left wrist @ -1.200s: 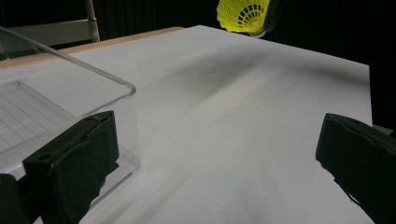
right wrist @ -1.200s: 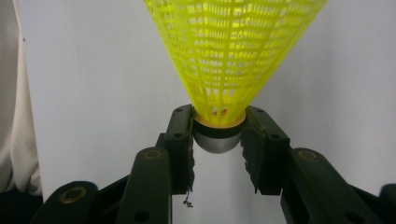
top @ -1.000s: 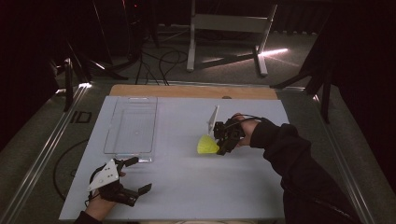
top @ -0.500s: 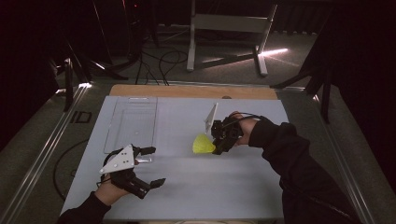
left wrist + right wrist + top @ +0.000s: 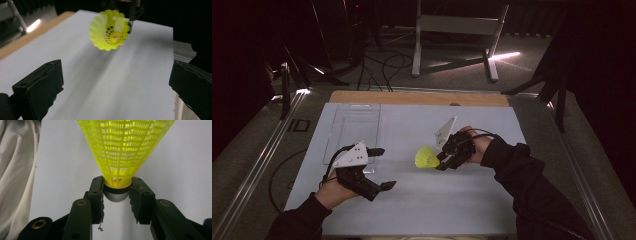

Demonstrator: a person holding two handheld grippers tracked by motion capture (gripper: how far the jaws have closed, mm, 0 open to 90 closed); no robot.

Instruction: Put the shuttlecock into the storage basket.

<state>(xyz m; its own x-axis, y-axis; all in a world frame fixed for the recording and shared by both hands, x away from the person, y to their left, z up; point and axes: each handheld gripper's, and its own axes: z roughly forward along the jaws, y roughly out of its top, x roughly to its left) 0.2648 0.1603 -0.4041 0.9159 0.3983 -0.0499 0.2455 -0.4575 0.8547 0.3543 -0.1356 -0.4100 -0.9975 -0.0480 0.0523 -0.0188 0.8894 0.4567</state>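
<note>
Looking down from the high view, the right tool [image 5: 446,161] holds a yellow shuttlecock [image 5: 426,157] just above the white surface [image 5: 472,200], skirt toward the left tool [image 5: 379,167], likely for a handover. From the left gripper view, its jaws stand wide apart facing the open mesh skirt [image 5: 110,30]. In the right gripper view, the jaws are clamped on the grey cap beneath the netted cone [image 5: 122,147].

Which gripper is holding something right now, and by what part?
The right gripper clamps the yellow plastic mesh shuttlecock by its rounded grey base; the left gripper is open, holding nothing.
</note>
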